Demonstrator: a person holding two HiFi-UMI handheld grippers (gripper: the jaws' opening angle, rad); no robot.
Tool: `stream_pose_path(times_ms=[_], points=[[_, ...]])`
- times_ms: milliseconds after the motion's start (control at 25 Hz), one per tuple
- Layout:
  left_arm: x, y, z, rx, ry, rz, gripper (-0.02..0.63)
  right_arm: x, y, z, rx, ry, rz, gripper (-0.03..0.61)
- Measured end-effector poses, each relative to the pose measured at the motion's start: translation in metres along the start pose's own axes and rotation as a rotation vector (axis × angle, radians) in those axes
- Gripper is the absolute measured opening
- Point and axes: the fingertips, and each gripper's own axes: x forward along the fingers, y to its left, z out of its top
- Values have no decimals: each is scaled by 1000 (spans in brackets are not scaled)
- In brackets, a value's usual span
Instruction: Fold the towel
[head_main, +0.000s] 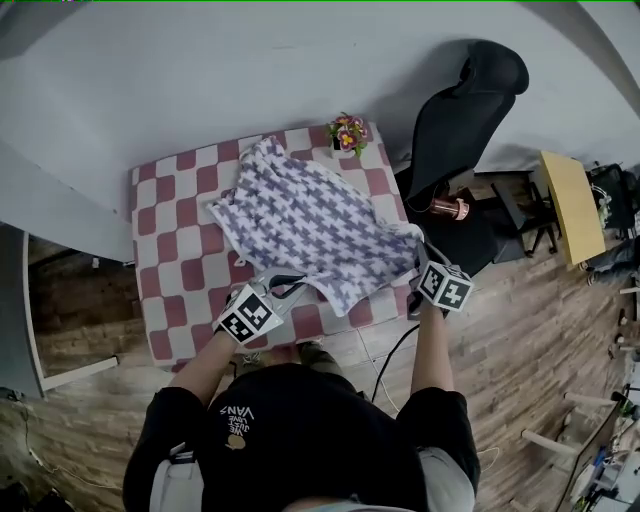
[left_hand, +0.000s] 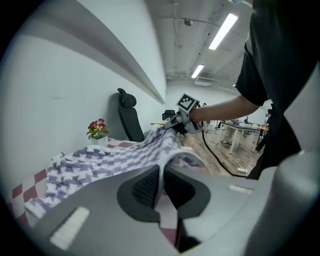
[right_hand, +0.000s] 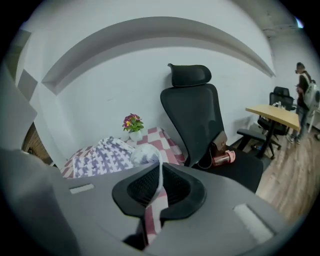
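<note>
A purple-and-white patterned towel (head_main: 300, 225) lies spread on the red-and-white checked table (head_main: 165, 260), its near edge lifted between my two grippers. My left gripper (head_main: 293, 286) is shut on the towel's near left corner; in the left gripper view the cloth's thin edge is pinched in the left gripper (left_hand: 161, 172), and the towel (left_hand: 100, 162) stretches away to my right gripper (left_hand: 179, 121). At the table's right edge my right gripper (head_main: 418, 250) is shut on the towel's other near corner. In the right gripper view a bunched fold (right_hand: 146, 155) stands just past the right gripper (right_hand: 160, 175).
A small pot of flowers (head_main: 348, 133) stands at the table's far right corner, close to the towel. A black office chair (head_main: 460, 110) with a copper bottle (head_main: 450, 208) on its seat is right of the table. A yellow table (head_main: 568, 205) stands further right. A wall runs behind the checked table.
</note>
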Motion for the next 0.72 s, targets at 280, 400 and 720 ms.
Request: stream_pose_path(times_ms=[280, 400, 720], points=[[-54, -30, -15, 12, -12, -130, 15, -57, 12, -94, 165, 66, -41, 18], [-69, -51, -27, -5, -18, -185, 15, -80, 14, -126, 239, 60, -92, 18], [-110, -68, -90, 35, 71, -312, 15, -118, 60, -205, 315, 121, -120, 18]])
